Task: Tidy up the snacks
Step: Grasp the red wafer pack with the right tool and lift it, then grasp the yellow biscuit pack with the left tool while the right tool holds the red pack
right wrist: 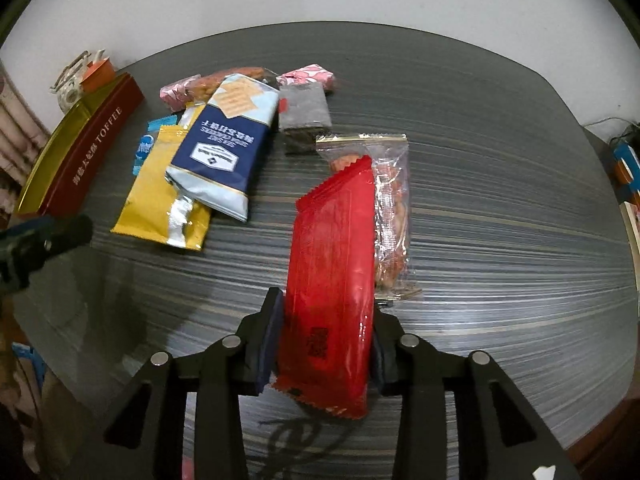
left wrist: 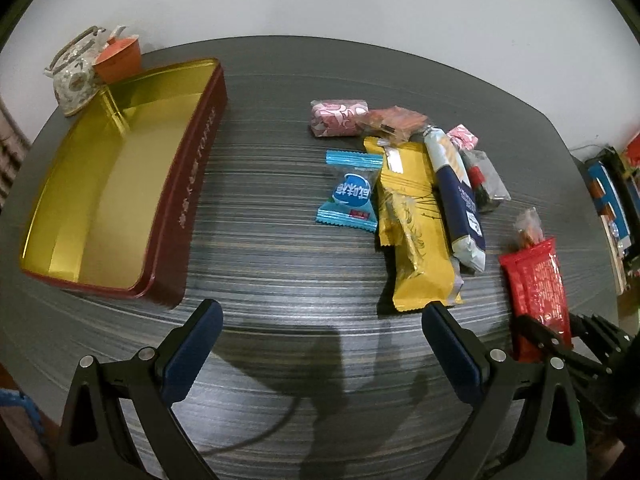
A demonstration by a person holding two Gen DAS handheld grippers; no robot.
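An open red tin with a gold inside [left wrist: 108, 184] lies empty at the left of the dark table; it also shows in the right wrist view [right wrist: 86, 148]. A pile of snack packets lies mid-table: a yellow bar [left wrist: 416, 240], a navy cracker pack [left wrist: 460, 200], a blue candy [left wrist: 350, 196] and pink sweets [left wrist: 338, 116]. My right gripper [right wrist: 326, 328] is shut on a red packet [right wrist: 332, 272], which also shows in the left wrist view [left wrist: 538, 292]. My left gripper [left wrist: 320, 320] is open and empty, low over the table between tin and pile.
A patterned teapot [left wrist: 74, 76] and an orange cup [left wrist: 118, 58] stand behind the tin. A clear bag of nuts [right wrist: 390, 208] lies beside the red packet. A grey packet [right wrist: 304, 114] lies farther back. Clutter [left wrist: 612, 200] sits off the table's right edge.
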